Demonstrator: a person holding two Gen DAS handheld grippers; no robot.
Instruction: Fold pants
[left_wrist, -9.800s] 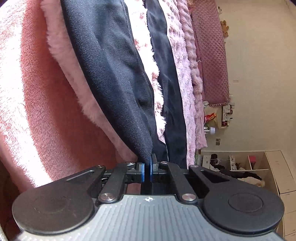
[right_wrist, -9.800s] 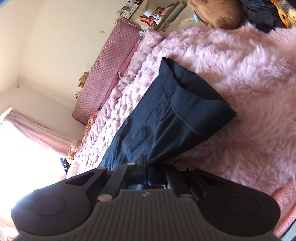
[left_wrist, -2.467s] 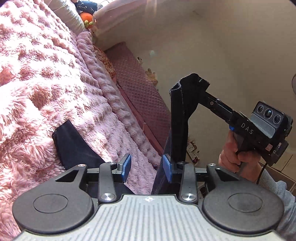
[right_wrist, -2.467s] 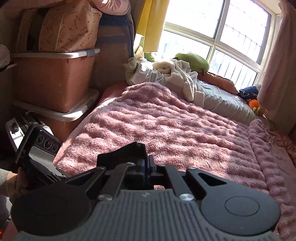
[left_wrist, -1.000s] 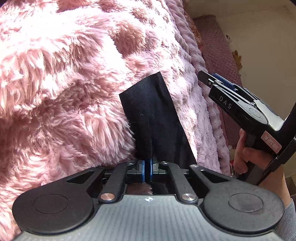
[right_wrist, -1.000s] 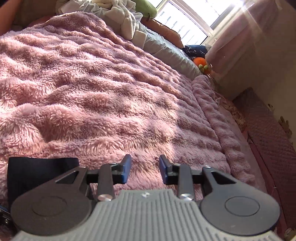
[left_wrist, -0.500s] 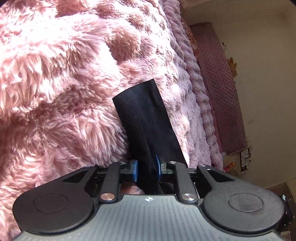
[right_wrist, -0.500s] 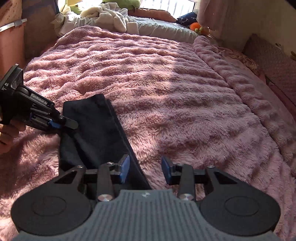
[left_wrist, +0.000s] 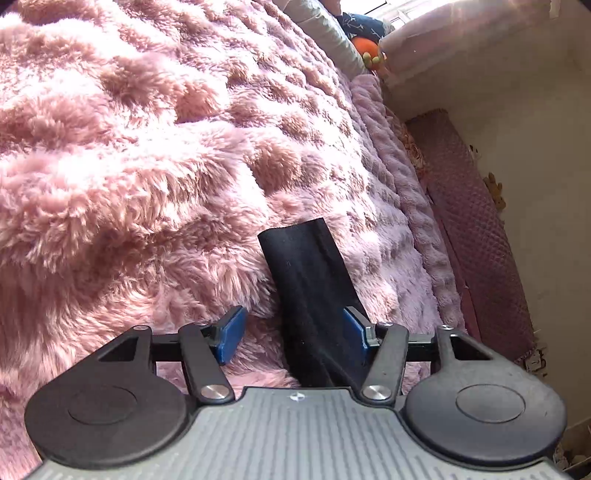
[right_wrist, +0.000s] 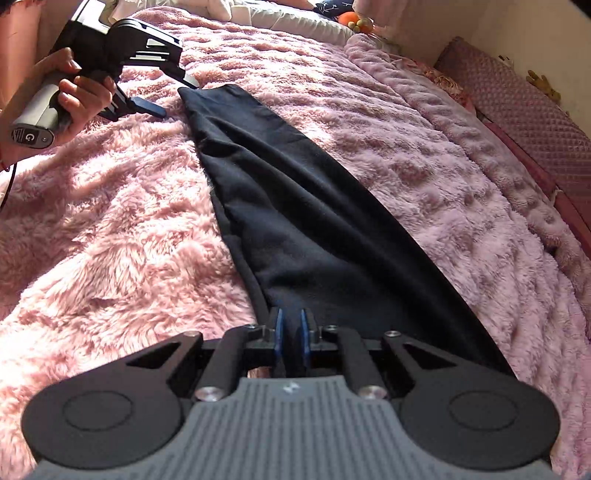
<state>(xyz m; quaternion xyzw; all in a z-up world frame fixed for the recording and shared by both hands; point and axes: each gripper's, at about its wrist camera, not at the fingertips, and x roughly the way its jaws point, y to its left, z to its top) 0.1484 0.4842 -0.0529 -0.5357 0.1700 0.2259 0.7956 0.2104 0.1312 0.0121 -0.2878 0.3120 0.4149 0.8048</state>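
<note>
The black pants lie stretched out in a long strip across the fluffy pink blanket. In the left wrist view the pants' narrow end lies between the wide-open blue pads of my left gripper, nearer the right pad. The right wrist view shows that left gripper, held in a hand, open over the far end of the pants. My right gripper is closed down on the near end of the pants, with dark cloth between its blue pads.
A purple quilted mat runs along the wall on the right of the bed. A grey pillow and an orange plush toy lie at the far end of the bed.
My left gripper has opened wide and let go of the pants' far end. My right gripper has moved onto the near end of the pants and closed on it.
</note>
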